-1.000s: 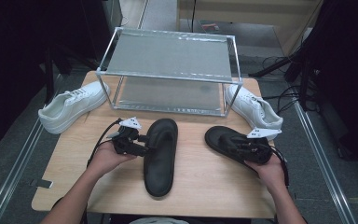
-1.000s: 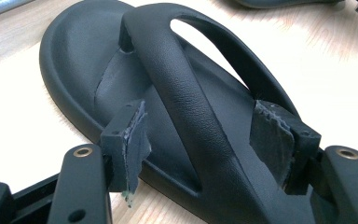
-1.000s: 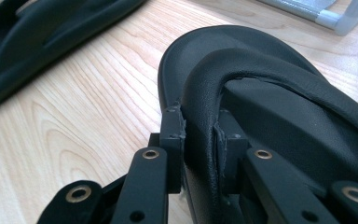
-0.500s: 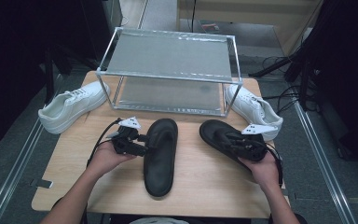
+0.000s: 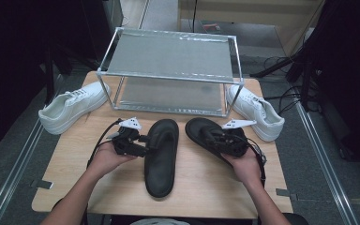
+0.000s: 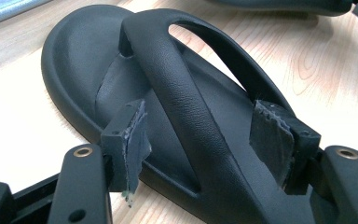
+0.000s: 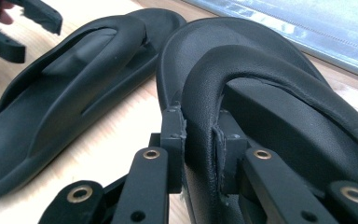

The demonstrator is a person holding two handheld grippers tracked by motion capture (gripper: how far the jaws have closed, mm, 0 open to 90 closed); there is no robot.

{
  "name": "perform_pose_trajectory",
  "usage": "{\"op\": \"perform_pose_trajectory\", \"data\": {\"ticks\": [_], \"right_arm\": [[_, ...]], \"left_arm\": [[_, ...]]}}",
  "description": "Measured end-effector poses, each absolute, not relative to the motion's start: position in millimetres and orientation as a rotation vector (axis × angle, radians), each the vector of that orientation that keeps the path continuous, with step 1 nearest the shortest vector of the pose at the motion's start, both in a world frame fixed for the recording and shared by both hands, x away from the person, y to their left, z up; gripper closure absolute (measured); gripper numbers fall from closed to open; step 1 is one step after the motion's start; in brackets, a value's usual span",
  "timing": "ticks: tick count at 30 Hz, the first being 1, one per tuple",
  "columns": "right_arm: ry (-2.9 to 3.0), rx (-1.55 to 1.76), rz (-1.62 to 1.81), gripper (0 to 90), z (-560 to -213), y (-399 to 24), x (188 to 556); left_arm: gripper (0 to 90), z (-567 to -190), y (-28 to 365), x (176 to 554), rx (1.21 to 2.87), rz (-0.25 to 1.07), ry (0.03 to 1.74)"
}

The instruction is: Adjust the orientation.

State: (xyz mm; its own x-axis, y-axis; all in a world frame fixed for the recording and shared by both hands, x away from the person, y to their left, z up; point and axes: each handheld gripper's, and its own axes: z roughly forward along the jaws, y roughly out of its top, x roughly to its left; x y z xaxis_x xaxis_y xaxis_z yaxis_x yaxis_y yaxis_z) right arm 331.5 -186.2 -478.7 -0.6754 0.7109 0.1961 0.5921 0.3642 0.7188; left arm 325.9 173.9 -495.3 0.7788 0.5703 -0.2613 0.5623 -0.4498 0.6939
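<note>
At the left of the high view a white sneaker is lying on the counter edge, and below the wire shelf the left claw is standing open, its pads straddling the strap of the left sandal without pressing it. The left gripper view is showing that gap plainly: one pad is sitting clear of the strap on each side. Toward the right of the frame the right claw is clamping the strap of the right sandal, which sits angled beside the first; the right gripper view is showing the pinch up close. A second sneaker is sitting at far right. The step in hand appears to be pairing the sandals; next the left claw likely needs closing on its strap.
</note>
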Motion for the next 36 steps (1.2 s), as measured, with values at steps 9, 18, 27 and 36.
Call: {"op": "perform_pose_trajectory", "data": {"ticks": [9,18,27,36], "right_arm": [[2.49,1.248,1.137,78.2,-492.9,-170.1,343.1],[2.482,1.272,1.107,78.4,-501.4,-158.6,349.1],[2.439,1.291,1.142,77.1,-505.3,-150.2,352.8],[2.442,1.241,1.201,69.0,-493.9,-161.6,348.8]], "left_arm": [[37.2,-495.0,173.6,325.4,2.143,0.01,0.836],[37.2,-495.8,172.6,325.6,2.153,0.01,0.828],[37.2,-496.5,171.6,325.3,2.157,0.007,0.827],[37.2,-494.7,175.6,326.1,2.143,0.015,0.833]]}}
